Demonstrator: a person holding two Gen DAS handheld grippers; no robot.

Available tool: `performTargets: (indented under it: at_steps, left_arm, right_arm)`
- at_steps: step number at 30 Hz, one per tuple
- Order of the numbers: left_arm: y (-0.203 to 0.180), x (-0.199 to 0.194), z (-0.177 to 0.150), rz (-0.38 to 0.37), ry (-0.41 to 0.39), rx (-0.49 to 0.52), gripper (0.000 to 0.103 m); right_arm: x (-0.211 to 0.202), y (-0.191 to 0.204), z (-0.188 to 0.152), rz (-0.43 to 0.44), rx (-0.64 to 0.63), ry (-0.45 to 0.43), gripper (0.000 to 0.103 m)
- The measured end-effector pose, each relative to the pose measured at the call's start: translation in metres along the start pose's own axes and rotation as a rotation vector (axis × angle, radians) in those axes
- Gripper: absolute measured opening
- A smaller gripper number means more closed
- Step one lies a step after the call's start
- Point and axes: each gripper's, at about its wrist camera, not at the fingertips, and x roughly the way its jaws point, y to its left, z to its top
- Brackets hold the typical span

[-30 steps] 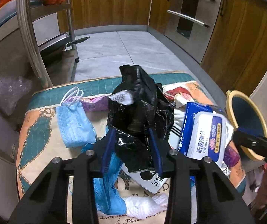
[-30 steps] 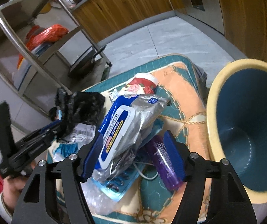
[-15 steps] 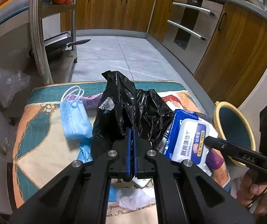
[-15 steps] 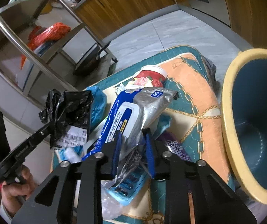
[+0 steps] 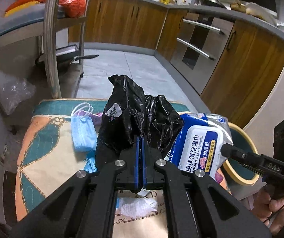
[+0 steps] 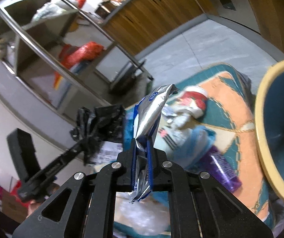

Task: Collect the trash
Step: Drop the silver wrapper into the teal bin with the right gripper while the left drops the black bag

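1. Shelving of steel tube (image 5: 50,39) stands at the far left, well beyond the patterned cushion (image 5: 42,150), with a red plastic bag (image 5: 70,4) on an upper shelf.
2. Face mask, pale blue (image 5: 82,136), lies flat on the cushion's left half, just left of the black bag.
3. Left gripper (image 5: 140,146) is clenched on the crumpled black plastic bag (image 5: 134,119); its 2 blue pads press together with a fold of the bag pinched between them, and the bag stands up above the cushion's middle (a white label shows on its left face).
4. White tissue (image 5: 136,204) lies on the cushion below that gripper, near the cushion's front edge.
5. Right gripper (image 6: 142,152) has its jaws closing on the kitchen wipes pack (image 6: 150,119), blue, white and silver; the pads already press its crumpled lower end, and the pack rises above the cushion's right half, touching the black bag's right side.
6. Purple wrapper (image 6: 221,166) lies on the cushion right of the pack.
7. Blue bin with a yellow rim (image 6: 261,119) sits just off the cushion's right edge, its mouth tilted towards the cushion.
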Motion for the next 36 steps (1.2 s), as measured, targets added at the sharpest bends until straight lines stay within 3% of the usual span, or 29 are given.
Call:
performTargets:
  at_steps: [5, 15, 26, 32, 36]
  left_arm:
    - [-0.001, -0.016, 0.002, 0.011, -0.047, -0.018, 0.002]
    - [-0.017, -0.025, 0.007, -0.001, -0.087, -0.011, 0.002]
    - [-0.096, -0.012, 0.007, -0.157, -0.054, 0.106, 0.002]
    - [-0.15, 0.01, -0.003, -0.215, 0.007, 0.184, 0.002]
    - [-0.184, 0.027, -0.01, -0.249, 0.049, 0.235, 0.002]
  right_arm:
    - [-0.015, 0.015, 0.003, 0.028, -0.038, -0.047, 0.011]
    - [-0.059, 0.015, 0.005, -0.057, -0.089, -0.163, 0.011]
    - [-0.132, -0.024, 0.001, -0.259, -0.072, -0.307, 0.011]
    - [-0.156, -0.051, -0.006, -0.432, -0.081, -0.339, 0.011]
    - [-0.168, -0.073, -0.011, -0.491, -0.057, -0.339, 0.011]
